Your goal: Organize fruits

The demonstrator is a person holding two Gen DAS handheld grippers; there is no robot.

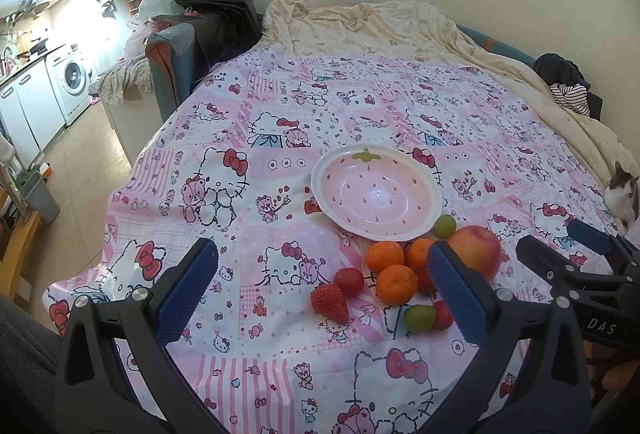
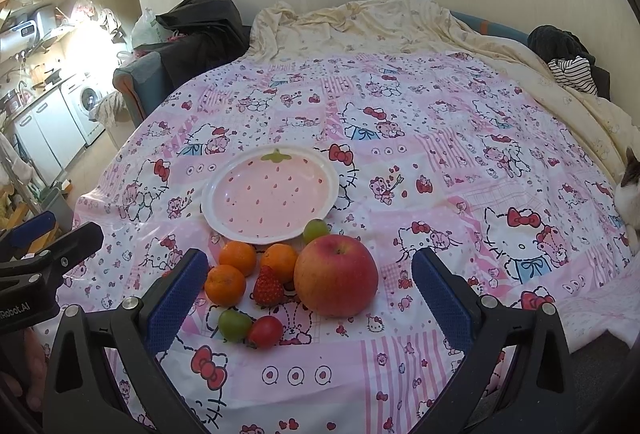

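Note:
A pink strawberry-pattern plate lies empty on the Hello Kitty cloth. In front of it sits a cluster of fruit: a big apple, three oranges, strawberries, green plums and red plums. My left gripper is open, hovering above the cloth in front of the fruit. My right gripper is open, with the fruit between its fingers in view. Each gripper also shows in the other's view.
The cloth covers a bed with a cream blanket at the back. A cat lies at the right edge. Dark clothes lie at back right. A chair with bags and a kitchen with a washing machine are on the left.

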